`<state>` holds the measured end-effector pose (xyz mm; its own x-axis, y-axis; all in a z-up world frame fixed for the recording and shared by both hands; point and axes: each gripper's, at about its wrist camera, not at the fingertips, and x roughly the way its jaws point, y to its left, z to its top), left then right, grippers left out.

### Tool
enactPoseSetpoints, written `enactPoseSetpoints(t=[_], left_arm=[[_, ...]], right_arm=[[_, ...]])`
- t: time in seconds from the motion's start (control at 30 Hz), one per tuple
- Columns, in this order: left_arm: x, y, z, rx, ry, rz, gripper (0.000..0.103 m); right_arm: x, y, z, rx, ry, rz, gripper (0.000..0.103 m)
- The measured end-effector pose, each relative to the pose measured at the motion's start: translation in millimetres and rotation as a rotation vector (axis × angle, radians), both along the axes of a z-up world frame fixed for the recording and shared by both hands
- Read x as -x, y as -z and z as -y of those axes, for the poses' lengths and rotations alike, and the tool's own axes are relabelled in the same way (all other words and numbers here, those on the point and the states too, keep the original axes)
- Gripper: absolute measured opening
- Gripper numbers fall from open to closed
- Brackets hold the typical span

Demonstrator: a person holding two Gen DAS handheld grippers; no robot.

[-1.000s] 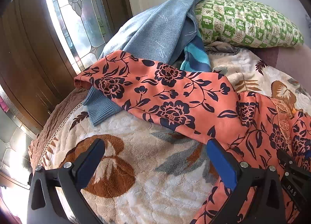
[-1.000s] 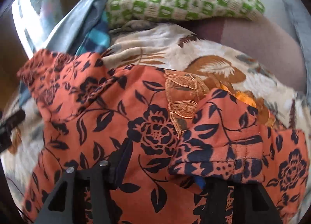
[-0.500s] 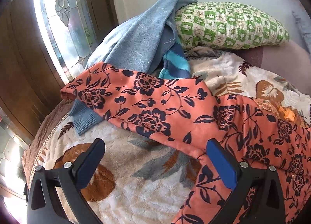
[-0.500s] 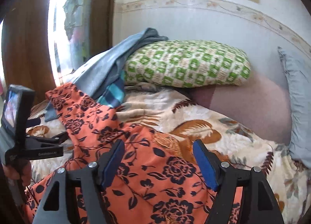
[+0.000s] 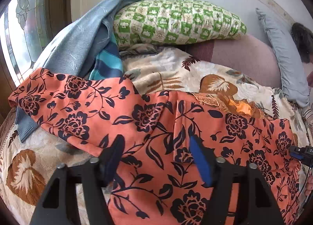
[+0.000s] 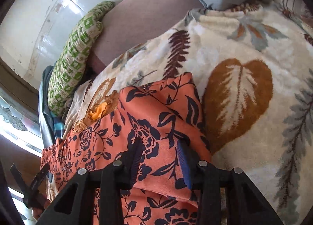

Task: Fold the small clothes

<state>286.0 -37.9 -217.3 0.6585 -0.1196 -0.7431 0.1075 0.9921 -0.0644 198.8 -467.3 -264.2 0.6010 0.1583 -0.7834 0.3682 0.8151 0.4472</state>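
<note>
An orange garment with dark blue flowers (image 5: 148,115) lies spread across the leaf-patterned blanket (image 5: 172,72). My left gripper (image 5: 156,154) hovers low over its middle, beside a folded seam. Its jaws are closing with the cloth lying between them, and the pads stand well apart from it. My right gripper (image 6: 160,158) is at the garment's right end (image 6: 162,107), near its edge on the blanket (image 6: 244,53). Its jaws are closing around a raised fold of the cloth, with both pad faces still showing. In the left wrist view the right gripper (image 5: 301,154) peeks in at the right edge.
A blue-grey sweater (image 5: 78,37) and a teal striped cloth (image 5: 107,64) are piled at the back left, partly under the garment's sleeve. A green checked pillow (image 5: 176,23), a mauve bolster (image 5: 244,55) and a grey pillow (image 5: 283,53) line the wall. A window (image 5: 19,29) is on the left.
My left gripper has moved right, over the garment's middle, and its jaws have narrowed. My right gripper has swung to the garment's right end, rolled over, and narrowed onto a fold.
</note>
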Motion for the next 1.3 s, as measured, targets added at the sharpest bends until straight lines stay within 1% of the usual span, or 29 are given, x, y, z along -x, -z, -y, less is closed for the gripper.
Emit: enactPoseSetpoints(t=[0.03, 0.07, 0.1, 0.17, 0.27, 0.33, 0.4, 0.5, 0.53, 0.6, 0.67, 0.73, 0.8, 0.83, 0.87, 0.93, 0.97, 1.0, 1.07, 1.13, 1.2, 1.23, 1.3], left_arm=[[-5.2, 2.4, 6.5, -0.024, -0.003, -0.022, 0.046], [-10.8, 3.7, 12.3, -0.047, -0.004, -0.038, 0.037], [-15.2, 3.9, 16.2, -0.059, -0.008, -0.051, 0.036], [-23.8, 3.6, 18.4, -0.044, -0.022, -0.085, 0.036], [-37.0, 4.9, 16.9, 0.013, -0.052, -0.148, 0.036], [-44.5, 9.0, 17.9, 0.040, -0.051, -0.192, 0.036], [-49.5, 14.9, 20.6, 0.049, -0.052, -0.229, 0.037], [-59.5, 27.1, 25.4, 0.040, -0.050, -0.287, 0.040], [-61.8, 30.8, 23.5, 0.049, -0.063, -0.299, 0.040], [-62.1, 36.5, 20.0, 0.094, -0.074, -0.318, 0.041], [-58.6, 38.6, 19.0, 0.103, -0.072, -0.308, 0.041], [-55.5, 37.5, 22.0, 0.086, -0.056, -0.306, 0.041], [-51.6, 34.1, 25.1, 0.106, -0.030, -0.311, 0.039], [-48.6, 31.7, 26.7, 0.120, -0.020, -0.304, 0.035], [-46.6, 29.4, 29.7, 0.115, -0.017, -0.290, 0.030], [-43.3, 26.2, 35.4, 0.081, -0.006, -0.256, 0.027], [-43.1, 26.8, 37.4, 0.071, 0.002, -0.254, 0.022], [-43.6, 28.7, 38.8, 0.066, 0.006, -0.258, 0.013], [-43.3, 30.5, 39.5, 0.061, 0.003, -0.256, 0.009], [-40.2, 27.0, 38.0, 0.090, 0.009, -0.236, 0.006], [-35.8, 20.1, 36.1, 0.155, 0.029, -0.226, 0.004], [-33.3, 15.3, 35.7, 0.179, 0.037, -0.220, 0.004], [-27.4, 3.8, 34.9, 0.202, 0.042, -0.205, 0.003]], right_arm=[[-8.1, 6.1, -2.9, 0.016, -0.013, -0.053, 0.037], [-10.7, 7.4, -1.6, 0.008, -0.011, -0.059, 0.037], [-10.7, 6.3, 1.6, -0.012, -0.002, -0.053, 0.037], [-5.6, 0.8, 8.3, -0.062, 0.015, 0.002, 0.039], [1.8, -10.5, 10.2, -0.054, 0.005, 0.081, 0.039], [7.9, -16.1, 9.8, -0.084, -0.009, 0.116, 0.039], [12.6, -18.6, 10.4, -0.108, -0.028, 0.117, 0.039], [22.7, -21.6, 12.6, -0.067, -0.035, 0.105, 0.039], [25.4, -21.4, 12.2, -0.052, -0.035, 0.101, 0.039], [26.0, -18.2, 14.2, -0.051, -0.034, 0.093, 0.039], [28.0, -14.9, 18.8, -0.061, -0.036, 0.091, 0.039], [27.9, -14.1, 20.1, -0.057, -0.044, 0.098, 0.039], [26.1, -14.4, 18.6, -0.053, -0.053, 0.099, 0.039], [24.7, -14.5, 17.8, -0.055, -0.055, 0.100, 0.039], [23.8, -14.8, 17.3, -0.059, -0.054, 0.104, 0.039], [22.6, -15.7, 18.0, -0.068, -0.044, 0.116, 0.039], [23.0, -16.8, 19.9, -0.074, -0.034, 0.127, 0.039], [24.2, -18.3, 22.8, -0.085, -0.020, 0.140, 0.039], [29.4, -21.4, 31.8, -0.128, 0.016, 0.182, 0.039], [36.0, -24.0, 42.2, -0.177, 0.055, 0.228, 0.039], [38.7, -24.3, 49.4, -0.211, 0.083, 0.249, 0.039], [37.5, -23.6, 51.3, -0.227, 0.088, 0.247, 0.039], [33.5, -20.1, 50.2, -0.238, 0.091, 0.225, 0.039]])
